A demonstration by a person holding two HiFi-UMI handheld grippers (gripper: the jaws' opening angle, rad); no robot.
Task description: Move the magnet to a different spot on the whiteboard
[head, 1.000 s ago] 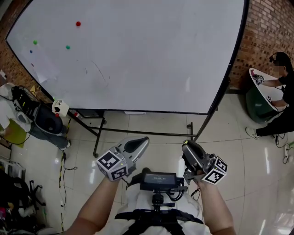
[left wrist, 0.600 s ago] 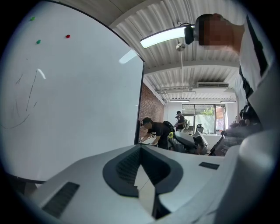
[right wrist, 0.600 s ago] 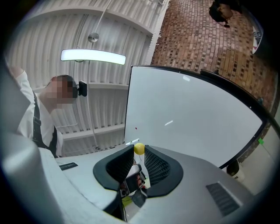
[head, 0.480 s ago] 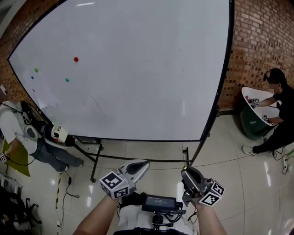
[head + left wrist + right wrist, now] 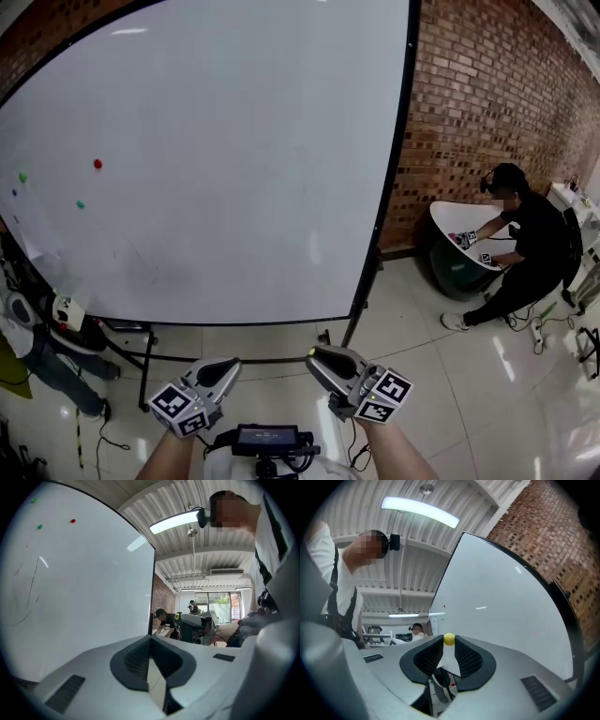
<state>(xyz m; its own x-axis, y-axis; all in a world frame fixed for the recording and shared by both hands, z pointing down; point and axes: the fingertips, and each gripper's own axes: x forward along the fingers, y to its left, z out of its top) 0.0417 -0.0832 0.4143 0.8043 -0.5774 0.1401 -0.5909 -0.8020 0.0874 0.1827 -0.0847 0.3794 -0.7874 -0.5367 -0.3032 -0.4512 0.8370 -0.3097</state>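
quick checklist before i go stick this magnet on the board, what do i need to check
1. Yellow magnet in the right gripper: ok, pinched between the jaw tips.
2. Firmness of that grip: cannot tell, only the very tips hold it.
3. Left gripper empty: ok, jaws together with nothing between them.
4. Free spot on the whiteboard: ok, wide bare area to the right of the red magnet.
5. Right gripper at the board: not ok, it is well apart from the surface.
6. Person by the brick wall out of the way: ok, off to the right of the board.
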